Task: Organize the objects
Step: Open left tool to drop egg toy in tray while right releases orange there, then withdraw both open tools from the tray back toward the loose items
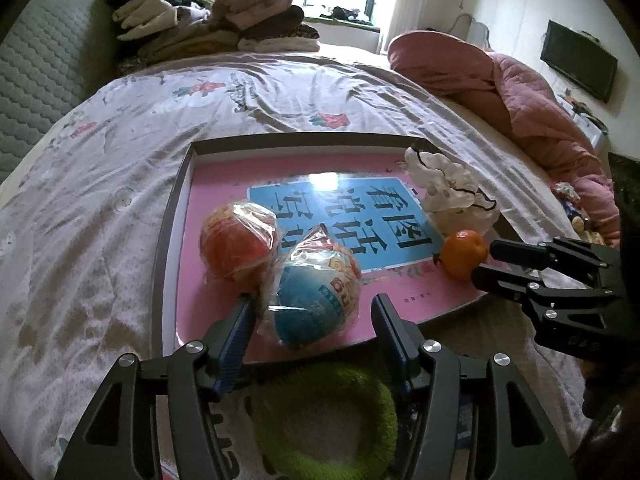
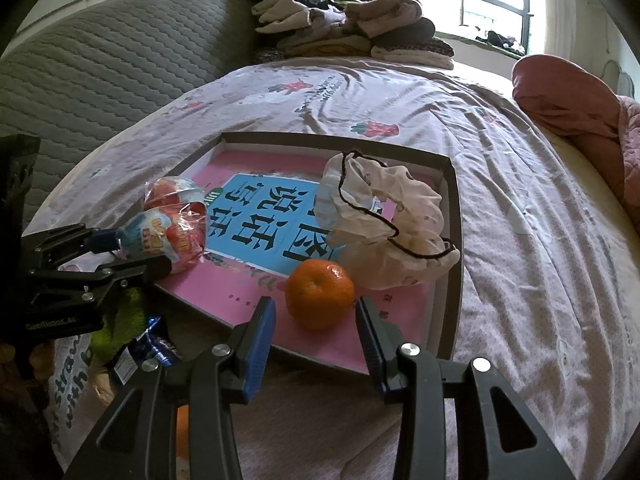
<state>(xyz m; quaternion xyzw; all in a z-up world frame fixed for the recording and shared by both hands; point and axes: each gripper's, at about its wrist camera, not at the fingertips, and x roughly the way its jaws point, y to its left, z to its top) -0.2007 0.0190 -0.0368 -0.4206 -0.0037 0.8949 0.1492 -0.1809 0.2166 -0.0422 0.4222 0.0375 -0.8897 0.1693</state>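
**Ana:** Between the left claw's (image 1: 314, 312) spread blue pads sits the blue egg (image 1: 316, 300), wrapped in clear film. Does either pad press on it?

**Bo:** No. That claw stands open, a gap showing beside each pad, and the egg rests on the tray's pink floor.

**Ana:** And the tray (image 1: 176, 216) itself?

**Bo:** Ahead of both claws on the bedsheet (image 1: 120, 152), its near edge just under the fingertips. A pink book cover with a blue panel lines it.

**Ana:** What lies past the left claw?

**Bo:** The orange egg (image 1: 236, 240), just beyond the left pad and touching the blue one. Nearer than the pads, below them, is a green ring (image 1: 328, 420) of fuzzy knit.

**Ana:** Now the right claw (image 2: 316, 316).

**Bo:** Open too. The tangerine (image 2: 320, 292) stands in the tray just ahead of its tips, centred on the gap, with clear space at both pads.

**Ana:** Beyond the tangerine?

**Bo:** A crumpled white cloth (image 2: 384, 220) with black trim, touching the fruit on its far right side, in the tray's far right part.

**Ana:** Anything left of the right claw?

**Bo:** The other claw, reaching in at the eggs, and nearer, off the tray, a blue packet (image 2: 148, 344).
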